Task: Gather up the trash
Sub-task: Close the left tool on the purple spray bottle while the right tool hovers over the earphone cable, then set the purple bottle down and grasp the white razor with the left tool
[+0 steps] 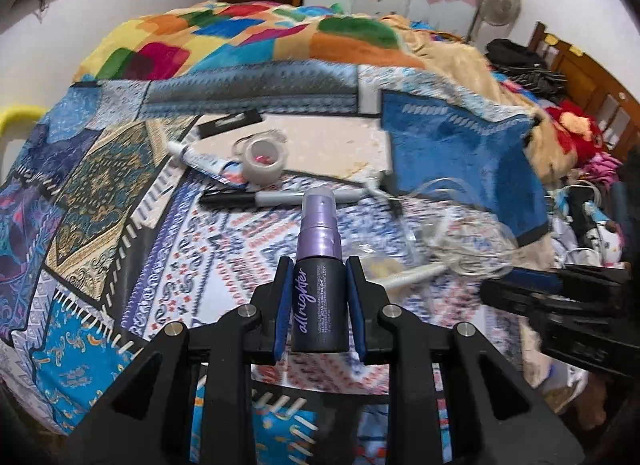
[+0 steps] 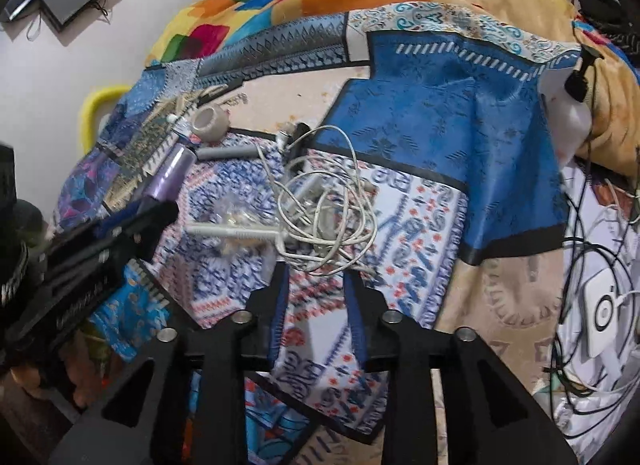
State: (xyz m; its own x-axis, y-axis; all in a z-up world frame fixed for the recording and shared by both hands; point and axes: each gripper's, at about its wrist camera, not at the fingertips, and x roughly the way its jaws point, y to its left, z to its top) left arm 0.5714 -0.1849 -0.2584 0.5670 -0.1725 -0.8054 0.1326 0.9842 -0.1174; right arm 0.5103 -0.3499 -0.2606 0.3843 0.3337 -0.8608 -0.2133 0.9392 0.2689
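We've got the spray bottle (image 1: 319, 297) clamped in the left claw (image 1: 319, 297), long axis along the fingers, cap pointing away. Right claw (image 2: 316, 297) part open, empty, cable tangle (image 2: 320, 205) just beyond its tips on the bed (image 2: 400, 257).

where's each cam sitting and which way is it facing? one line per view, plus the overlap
Left wrist: rides the left tongs, angled down across the patchwork bed; they clamp the spray bottle; right tongs enter at the right edge.
Right wrist: rides the right tongs, angled down at the white cable tangle; pads apart, nothing between them; left tongs at the left.
Shared: tape roll, grey marker, blue cloth panel.
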